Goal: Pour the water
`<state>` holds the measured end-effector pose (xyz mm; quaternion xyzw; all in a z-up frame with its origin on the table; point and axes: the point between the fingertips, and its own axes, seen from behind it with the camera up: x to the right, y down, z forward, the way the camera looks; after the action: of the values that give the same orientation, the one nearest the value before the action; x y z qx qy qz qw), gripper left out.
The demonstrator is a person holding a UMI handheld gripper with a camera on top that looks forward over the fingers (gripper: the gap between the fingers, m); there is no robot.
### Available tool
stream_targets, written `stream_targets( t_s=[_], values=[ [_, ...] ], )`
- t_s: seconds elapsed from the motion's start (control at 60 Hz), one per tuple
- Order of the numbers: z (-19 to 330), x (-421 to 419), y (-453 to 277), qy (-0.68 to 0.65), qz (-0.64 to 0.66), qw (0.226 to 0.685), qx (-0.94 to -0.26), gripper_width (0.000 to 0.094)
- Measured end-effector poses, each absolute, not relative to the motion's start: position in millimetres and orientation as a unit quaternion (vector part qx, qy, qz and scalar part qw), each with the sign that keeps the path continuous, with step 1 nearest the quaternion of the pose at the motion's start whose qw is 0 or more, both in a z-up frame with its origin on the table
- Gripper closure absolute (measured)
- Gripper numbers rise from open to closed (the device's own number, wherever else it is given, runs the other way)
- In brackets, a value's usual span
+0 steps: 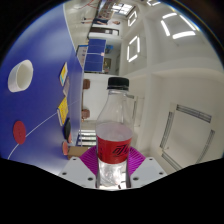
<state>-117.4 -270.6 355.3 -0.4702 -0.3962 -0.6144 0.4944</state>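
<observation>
In the gripper view, the gripper held a clear plastic bottle upright, both fingers pressed against its lower body, the magenta pads showing at each side. The bottle had a black cap and a red label. Beyond it stood a blue wall and ceiling lights.

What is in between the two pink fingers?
In the gripper view, a clear plastic bottle with a black cap and red label stands between the gripper fingers, which press on its lower part.
</observation>
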Motion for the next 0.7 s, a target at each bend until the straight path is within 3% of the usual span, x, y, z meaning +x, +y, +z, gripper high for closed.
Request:
stream_targets(
  t_s=[0.15, 0.333, 0.483, 0.617, 0.7],
  values=[
    [321, -174, -212, -0.546, -0.644, 0.411, -0.344, 0.06],
    [249, -207, -176, -0.659, -0.656, 0.305, -0.208, 0.06],
    [227, -216, -174, -0.669, -0.646, 0.302, -0.209, 0.0603],
    [230, -214, -171, -0.663, -0.646, 0.307, -0.22, 0.0601],
    [241, -218, -173, -0.655, -0.639, 0.333, -0.226, 0.0602]
  ],
)
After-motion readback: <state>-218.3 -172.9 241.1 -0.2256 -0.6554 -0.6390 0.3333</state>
